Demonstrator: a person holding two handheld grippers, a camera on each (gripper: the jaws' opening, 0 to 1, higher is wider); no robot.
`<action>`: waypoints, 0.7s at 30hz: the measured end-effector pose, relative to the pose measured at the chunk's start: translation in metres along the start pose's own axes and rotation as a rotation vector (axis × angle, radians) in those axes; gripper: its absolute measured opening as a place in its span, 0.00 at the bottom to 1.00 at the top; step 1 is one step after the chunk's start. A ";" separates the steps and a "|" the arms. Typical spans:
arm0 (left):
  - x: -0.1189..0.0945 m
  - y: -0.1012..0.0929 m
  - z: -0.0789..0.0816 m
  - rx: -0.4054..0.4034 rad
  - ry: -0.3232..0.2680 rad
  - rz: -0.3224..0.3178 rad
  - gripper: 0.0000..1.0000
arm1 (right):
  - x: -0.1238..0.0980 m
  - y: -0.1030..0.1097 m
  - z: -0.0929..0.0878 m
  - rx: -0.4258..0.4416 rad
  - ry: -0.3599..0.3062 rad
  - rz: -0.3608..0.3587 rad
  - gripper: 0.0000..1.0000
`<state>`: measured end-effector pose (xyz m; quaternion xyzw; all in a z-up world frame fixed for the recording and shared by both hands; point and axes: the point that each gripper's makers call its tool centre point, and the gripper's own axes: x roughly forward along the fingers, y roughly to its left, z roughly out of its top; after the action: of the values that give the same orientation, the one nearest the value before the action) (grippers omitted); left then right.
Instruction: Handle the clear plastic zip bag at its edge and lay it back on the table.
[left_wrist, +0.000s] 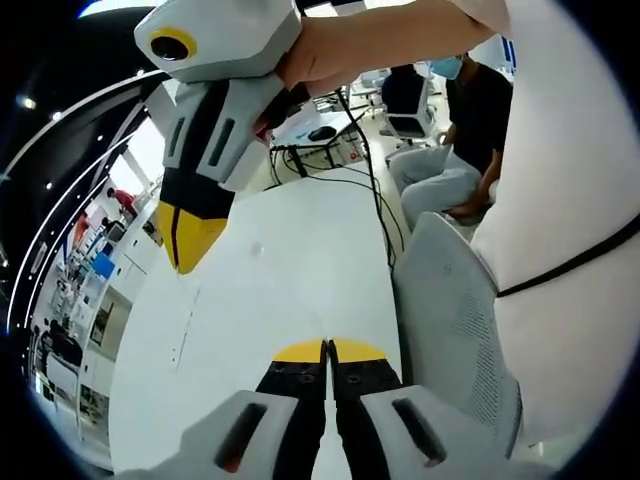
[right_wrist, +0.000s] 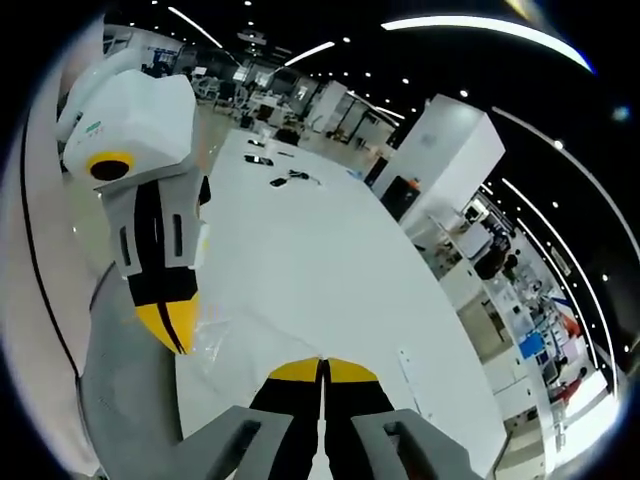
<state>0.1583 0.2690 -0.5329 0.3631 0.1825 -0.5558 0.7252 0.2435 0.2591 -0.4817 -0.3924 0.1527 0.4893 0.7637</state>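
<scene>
In the left gripper view the left gripper (left_wrist: 328, 352) rises from the bottom centre with its yellow-tipped jaws pressed together over the white bench (left_wrist: 300, 260), while the right gripper (left_wrist: 190, 245) hangs in from the upper left, jaws together too. In the right gripper view the right gripper's jaws meet at the bottom centre, the left gripper stands at the left of the frame, and the clear plastic zip bag (right_wrist: 235, 345) lies crumpled on the bench at lower left, between the two; whether either gripper pinches its edge cannot be told.
</scene>
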 end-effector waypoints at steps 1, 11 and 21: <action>0.000 0.001 -0.001 0.001 0.001 0.002 0.00 | 0.000 0.001 0.001 -0.002 -0.001 0.002 0.00; 0.000 0.009 -0.002 0.001 -0.004 0.032 0.00 | 0.002 0.000 0.002 -0.021 0.002 0.003 0.00; -0.003 0.021 0.000 -0.007 -0.026 0.074 0.03 | 0.003 0.001 0.002 -0.067 0.011 -0.008 0.00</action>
<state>0.1768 0.2732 -0.5242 0.3597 0.1615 -0.5325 0.7489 0.2443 0.2626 -0.4829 -0.4209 0.1388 0.4889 0.7514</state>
